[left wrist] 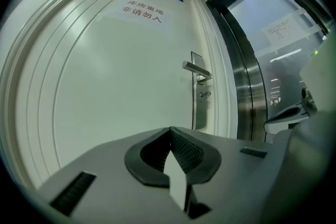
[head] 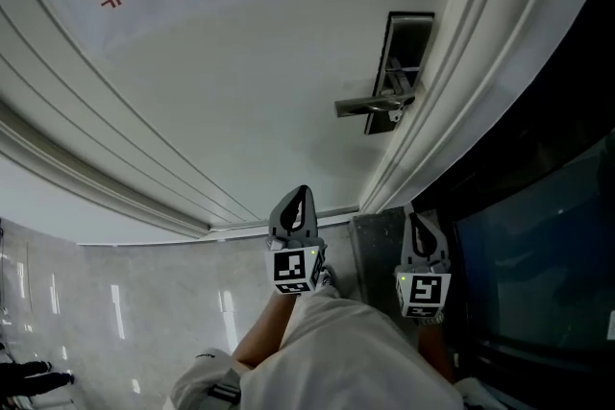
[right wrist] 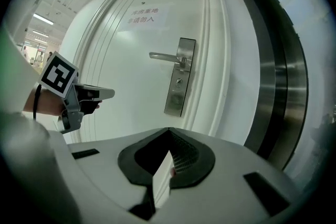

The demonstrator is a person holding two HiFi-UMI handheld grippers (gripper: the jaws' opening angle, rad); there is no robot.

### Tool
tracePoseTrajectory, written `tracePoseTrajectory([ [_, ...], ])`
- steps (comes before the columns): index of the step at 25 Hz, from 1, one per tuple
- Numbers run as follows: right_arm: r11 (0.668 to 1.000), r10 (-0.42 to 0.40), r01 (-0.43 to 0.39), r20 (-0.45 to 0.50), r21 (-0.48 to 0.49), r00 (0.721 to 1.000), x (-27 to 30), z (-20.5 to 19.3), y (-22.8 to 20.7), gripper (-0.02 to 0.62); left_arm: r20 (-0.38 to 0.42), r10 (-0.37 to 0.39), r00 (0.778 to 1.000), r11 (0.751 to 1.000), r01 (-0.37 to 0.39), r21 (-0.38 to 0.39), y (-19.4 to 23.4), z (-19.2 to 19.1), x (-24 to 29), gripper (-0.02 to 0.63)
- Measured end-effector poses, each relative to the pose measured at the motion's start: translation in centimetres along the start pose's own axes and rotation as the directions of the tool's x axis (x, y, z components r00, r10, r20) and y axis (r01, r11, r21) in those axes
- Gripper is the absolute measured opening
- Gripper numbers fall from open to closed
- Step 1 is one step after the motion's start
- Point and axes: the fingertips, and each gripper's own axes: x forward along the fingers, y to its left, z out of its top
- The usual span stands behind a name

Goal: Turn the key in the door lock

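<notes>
Left gripper (head: 300, 199) and right gripper (head: 420, 224), jaws pressed together on nothing, hang short of the lever handle (head: 370, 105); the key (left wrist: 203, 94) ahead is barely discernible.

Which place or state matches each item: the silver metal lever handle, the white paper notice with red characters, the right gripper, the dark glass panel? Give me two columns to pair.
Things
1. silver metal lever handle
2. white paper notice with red characters
3. right gripper
4. dark glass panel

Places or states
A. jaws shut, nothing between them
B. right of the door, past the steel frame
C. high on the white door
D. level, on a steel plate near the door's right edge

Pairs: 1-D, 2-C, 3-A, 4-B
</notes>
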Motion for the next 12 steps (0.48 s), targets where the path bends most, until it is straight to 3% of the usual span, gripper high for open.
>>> tracePoseTrajectory([
  [4, 0.999, -0.01, 0.011, 0.008, -0.05, 1.0, 2.3, 1.3, 0.2, -0.006, 0.011, -0.019, 1.0, 1.0, 0.019, -0.002, 0.6, 0.3, 1.9, 0.006],
  [9, 0.999, -0.01, 0.01, 0.018, 0.039, 1.0, 4.4, 1.7, 0.5, -0.006, -0.003, -0.057, 0.998, 0.998, 0.057, 0.012, 0.3, 0.1, 3.1, 0.006],
  [12, 1.0, 0.001, -0.001, 0.031, 0.015, 1.0, 5.0, 2.7, 1.3, -0.006, 0.008, -0.076, 0.997, 0.997, 0.076, 0.014, 0.5, 0.6, 3.3, 0.006],
])
